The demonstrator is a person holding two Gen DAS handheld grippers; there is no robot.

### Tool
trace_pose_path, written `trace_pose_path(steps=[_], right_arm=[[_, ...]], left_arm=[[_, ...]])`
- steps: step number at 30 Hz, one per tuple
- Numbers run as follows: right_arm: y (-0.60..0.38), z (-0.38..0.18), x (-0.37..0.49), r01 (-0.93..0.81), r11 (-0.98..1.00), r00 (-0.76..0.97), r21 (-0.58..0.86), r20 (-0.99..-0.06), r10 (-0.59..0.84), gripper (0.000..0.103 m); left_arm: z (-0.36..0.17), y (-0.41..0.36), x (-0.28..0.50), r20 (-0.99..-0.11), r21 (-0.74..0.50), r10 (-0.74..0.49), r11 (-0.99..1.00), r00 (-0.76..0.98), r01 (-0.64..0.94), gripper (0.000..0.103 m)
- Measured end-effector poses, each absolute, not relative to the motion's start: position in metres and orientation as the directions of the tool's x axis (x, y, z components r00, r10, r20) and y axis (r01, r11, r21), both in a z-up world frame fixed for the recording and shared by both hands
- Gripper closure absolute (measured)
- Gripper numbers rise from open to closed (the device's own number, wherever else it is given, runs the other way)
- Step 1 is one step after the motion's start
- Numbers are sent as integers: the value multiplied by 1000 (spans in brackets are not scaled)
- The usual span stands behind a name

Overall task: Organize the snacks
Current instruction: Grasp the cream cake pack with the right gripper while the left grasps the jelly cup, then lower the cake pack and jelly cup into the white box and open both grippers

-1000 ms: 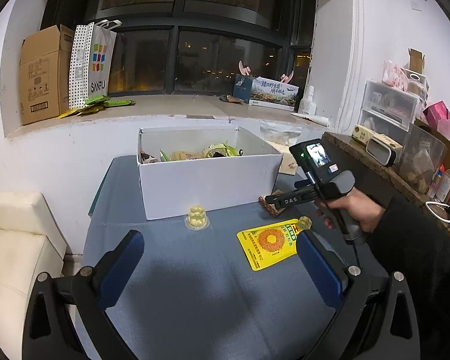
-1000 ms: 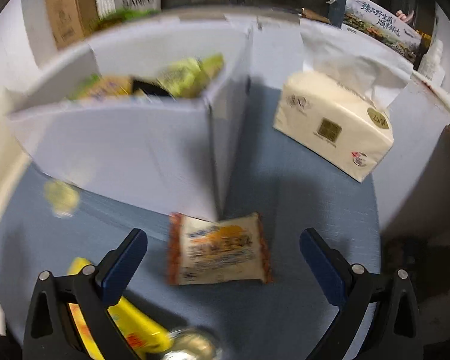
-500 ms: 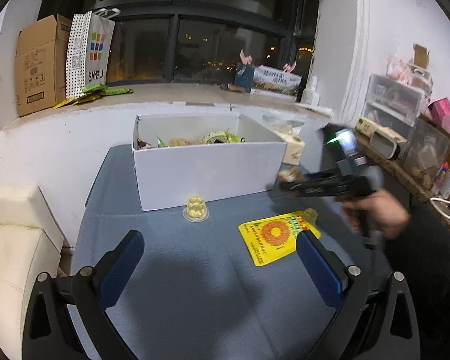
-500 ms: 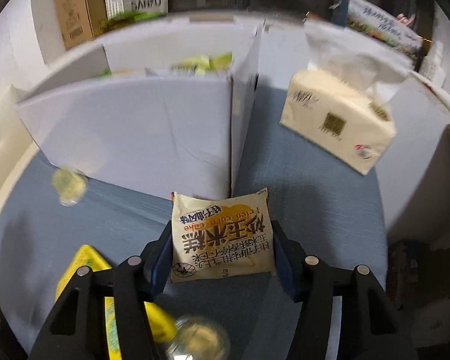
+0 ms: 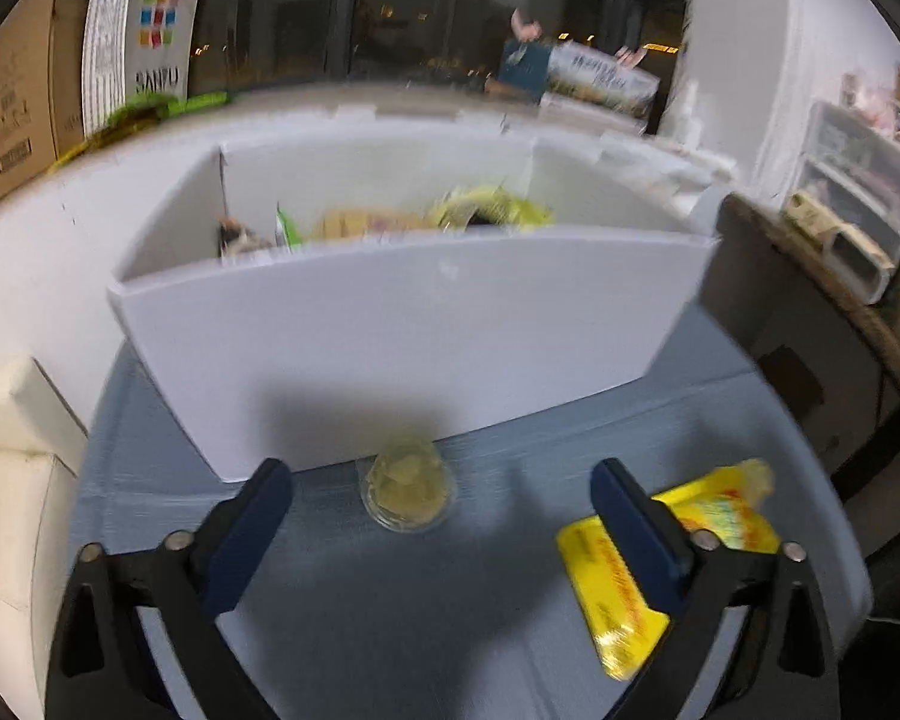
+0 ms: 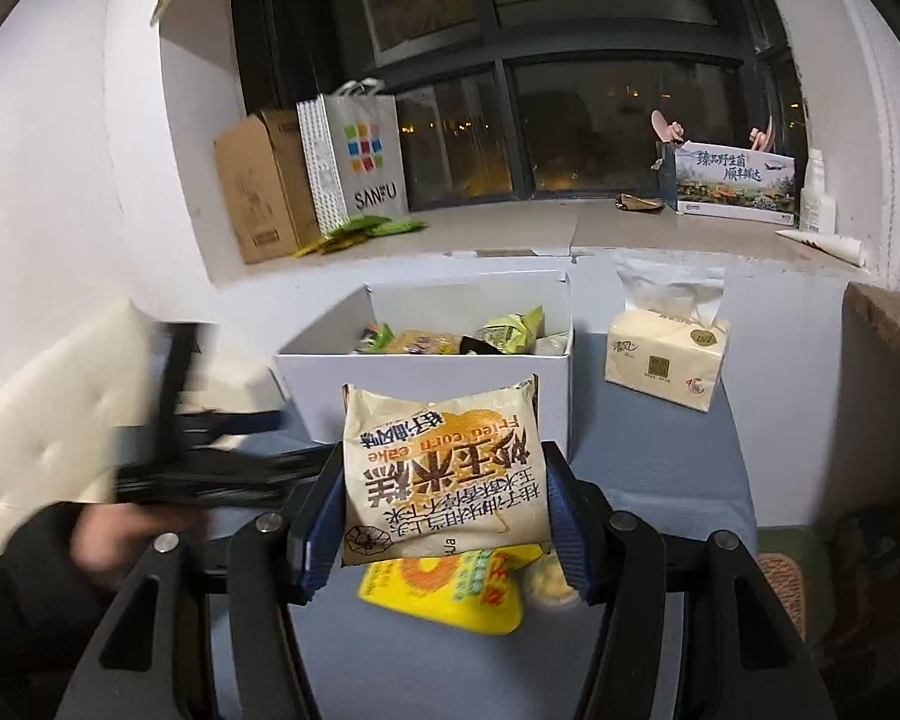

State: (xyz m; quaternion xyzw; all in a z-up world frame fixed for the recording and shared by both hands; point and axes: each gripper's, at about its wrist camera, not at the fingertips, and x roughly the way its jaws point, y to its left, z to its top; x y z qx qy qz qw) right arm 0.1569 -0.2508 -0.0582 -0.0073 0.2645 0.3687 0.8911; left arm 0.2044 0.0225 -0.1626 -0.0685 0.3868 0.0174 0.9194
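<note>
- Two claws: right claw grips a corn cake packet between its pads, lifted off the table, box at twelve o'clock.
- Left claw wide, closing, jelly cup between its pads untouched; yellow packet at three o'clock.

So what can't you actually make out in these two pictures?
- White box bottom: both views, its walls hide it.
- Jelly cup label: left view, blurred.
- Yellow packet print: right view, behind the corn cake packet.
- Left hand-held gripper: right view, smeared.
</note>
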Motion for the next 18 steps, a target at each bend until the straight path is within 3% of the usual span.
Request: trace_pose_path(steps=[3, 4, 5, 6, 13, 18], right_arm=[[-253, -61, 152, -663, 722, 580, 196, -475, 661, 40], [-254, -63, 152, -661, 724, 581, 195, -478, 659, 40], [-254, -64, 149, -659, 727, 581, 193, -483, 655, 40], [-254, -65, 149, -657, 729, 583, 192, -485, 652, 40], [-253, -77, 149, -650, 729, 562, 214, -511, 651, 40], [-253, -78, 147, -652, 728, 560, 212, -513, 651, 40]], left_arm=[[-179, 22, 216, -735, -58, 15, 995, 678, -85, 25], [-184, 21, 219, -737, -47, 15, 996, 675, -72, 35], [-188, 20, 221, -736, -42, 10, 997, 677, -61, 57], [-191, 22, 224, -745, -44, 12, 997, 667, -67, 65], [-181, 28, 204, -692, -109, -52, 994, 720, -32, 66], [-144, 24, 156, -601, -149, -93, 989, 794, 3, 66]])
